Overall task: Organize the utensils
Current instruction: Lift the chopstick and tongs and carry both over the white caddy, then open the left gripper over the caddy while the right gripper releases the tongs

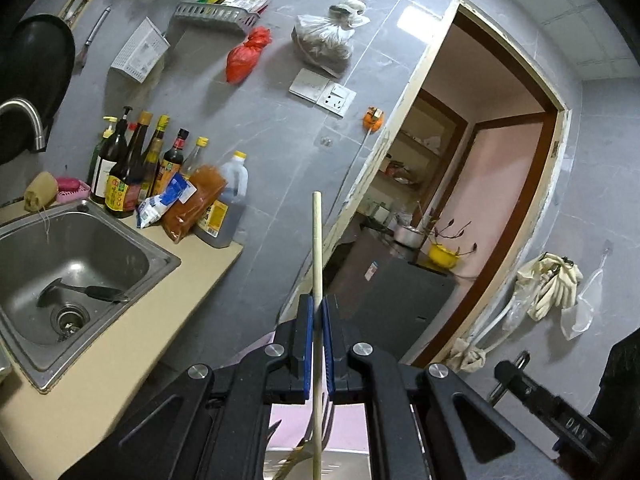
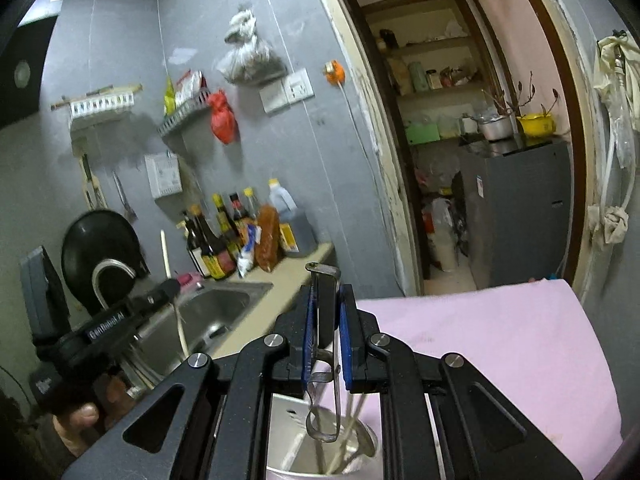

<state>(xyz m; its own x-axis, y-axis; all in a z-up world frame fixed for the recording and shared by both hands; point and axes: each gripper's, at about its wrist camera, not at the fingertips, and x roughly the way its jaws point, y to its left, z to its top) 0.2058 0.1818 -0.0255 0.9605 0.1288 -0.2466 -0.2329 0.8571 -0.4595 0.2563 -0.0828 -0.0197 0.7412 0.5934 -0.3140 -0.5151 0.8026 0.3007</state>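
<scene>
My left gripper (image 1: 317, 306) is shut on a long pale wooden handle (image 1: 317, 248) that stands upright; its lower end carries a slotted head (image 1: 294, 460) above a metal container. It also shows in the right wrist view (image 2: 170, 286), over the sink. My right gripper (image 2: 326, 294) is shut on a black-and-metal utensil (image 2: 325, 304), held upright; the utensil's metal loop end (image 2: 322, 426) hangs into a steel utensil holder (image 2: 280, 432) with chopsticks inside, standing on a pink cloth (image 2: 480, 344).
A steel sink (image 1: 72, 264) holds a black-handled spatula (image 1: 80, 292). Sauce bottles (image 1: 136, 168) and bags crowd the counter's back edge. A black wok (image 2: 100, 244) hangs behind the faucet (image 2: 108, 276). A doorway (image 2: 460, 140) opens to a pantry with a grey cabinet.
</scene>
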